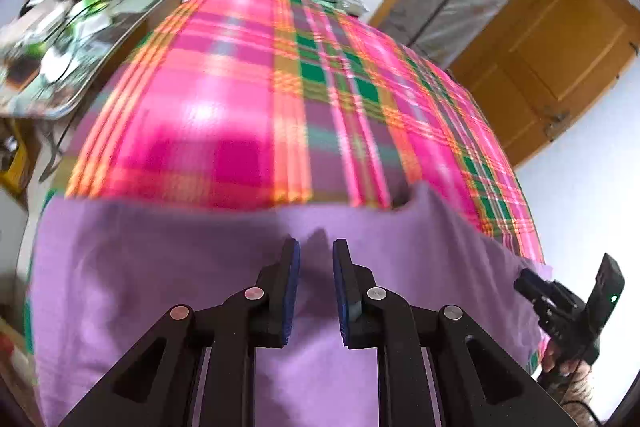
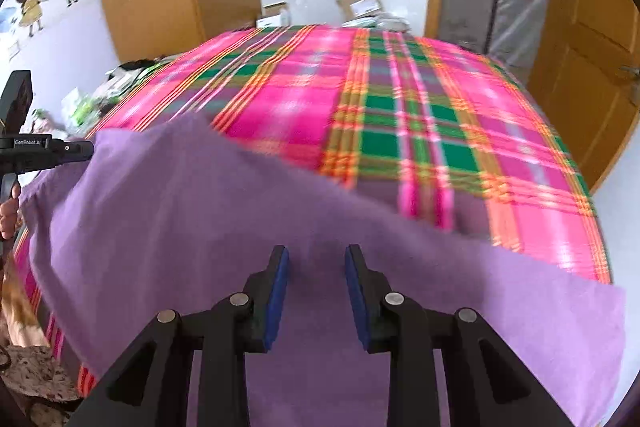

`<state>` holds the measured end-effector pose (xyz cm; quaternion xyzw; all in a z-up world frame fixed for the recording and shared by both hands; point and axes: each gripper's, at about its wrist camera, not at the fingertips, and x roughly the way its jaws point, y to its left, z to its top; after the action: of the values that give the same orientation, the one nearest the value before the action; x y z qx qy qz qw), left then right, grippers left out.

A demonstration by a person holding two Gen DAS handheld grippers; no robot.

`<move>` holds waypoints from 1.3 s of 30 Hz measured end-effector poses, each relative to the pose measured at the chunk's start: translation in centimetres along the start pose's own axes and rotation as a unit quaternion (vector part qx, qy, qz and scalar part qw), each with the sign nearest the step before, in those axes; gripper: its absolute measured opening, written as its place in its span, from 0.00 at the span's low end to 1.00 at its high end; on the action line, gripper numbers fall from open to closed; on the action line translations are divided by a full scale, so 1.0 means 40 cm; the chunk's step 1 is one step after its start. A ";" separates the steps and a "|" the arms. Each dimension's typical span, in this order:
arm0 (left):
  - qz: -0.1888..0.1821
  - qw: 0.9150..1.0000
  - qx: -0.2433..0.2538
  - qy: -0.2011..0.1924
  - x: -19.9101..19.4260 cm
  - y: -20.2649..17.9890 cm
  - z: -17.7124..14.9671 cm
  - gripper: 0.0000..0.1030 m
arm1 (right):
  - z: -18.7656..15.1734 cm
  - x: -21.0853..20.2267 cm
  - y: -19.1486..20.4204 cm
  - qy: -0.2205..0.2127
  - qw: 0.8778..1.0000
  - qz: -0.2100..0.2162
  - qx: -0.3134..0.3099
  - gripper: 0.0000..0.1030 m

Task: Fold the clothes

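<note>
Plaid bedspread (image 2: 400, 131) covers the bed; the purple garment (image 2: 200, 211) lies along its near edge, flat, seemingly one fold laid, further folds judged outstanding. Left gripper (image 1: 316, 287) and right gripper (image 2: 316, 291) hover above the garment, jaws partly parted, nothing between the pads

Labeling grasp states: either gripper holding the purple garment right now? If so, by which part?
Nothing held. The left gripper and right gripper both stand open above the purple garment on the plaid bedspread, nothing between the pads.
</note>
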<state>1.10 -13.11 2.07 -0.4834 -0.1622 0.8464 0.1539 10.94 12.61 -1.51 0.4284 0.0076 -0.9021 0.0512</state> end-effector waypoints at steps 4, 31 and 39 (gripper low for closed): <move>0.017 0.999 -0.031 -0.023 -0.072 0.077 -0.042 0.17 | -0.002 -0.022 0.071 -0.020 0.999 0.022 -0.021 0.29; 0.032 0.981 -0.185 -0.043 -0.253 0.329 -0.195 0.19 | -0.037 0.013 0.539 0.022 0.943 0.275 -0.185 0.29; -0.001 0.978 -0.205 -0.046 -0.268 0.347 -0.231 0.19 | -0.035 0.024 0.560 0.020 0.947 0.261 -0.184 0.29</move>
<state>12.88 -28.91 -0.01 -0.4655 -0.3393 0.8162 0.0448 13.63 -9.67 -2.48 0.4165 0.0626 -0.8314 0.3625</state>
